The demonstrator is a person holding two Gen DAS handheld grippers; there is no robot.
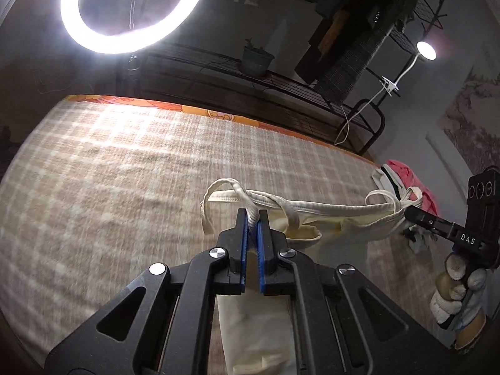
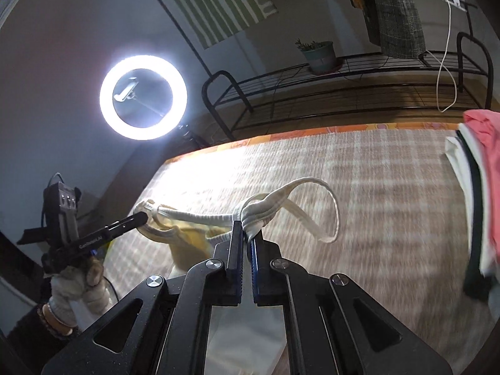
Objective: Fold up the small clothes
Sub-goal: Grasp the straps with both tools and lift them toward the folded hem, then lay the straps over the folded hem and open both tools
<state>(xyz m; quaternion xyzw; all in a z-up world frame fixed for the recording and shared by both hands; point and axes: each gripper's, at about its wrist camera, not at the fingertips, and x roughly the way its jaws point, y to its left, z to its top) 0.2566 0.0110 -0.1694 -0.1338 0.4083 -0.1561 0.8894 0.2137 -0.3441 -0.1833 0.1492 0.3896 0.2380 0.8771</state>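
The cream ribbed garment (image 1: 312,215) is held stretched above the checked woven bed (image 1: 109,172), its lower part hidden. Each hand-held gripper, left (image 1: 253,218) and right (image 2: 247,234), is clamped on a strap end.

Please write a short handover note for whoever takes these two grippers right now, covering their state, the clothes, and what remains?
Left gripper: jaws shut on one shoulder strap of the cream camisole.
Right gripper: jaws shut on the bunched strap at the other end.
The camisole hangs stretched between the two, lifted above the plaid blanket; its body hangs below.
A pile of clothes, pink on top, sits at the blanket's right side.
Done: garment picked up and spread by its straps.
Left: lay it flat, fold it, probably add it to the pile.
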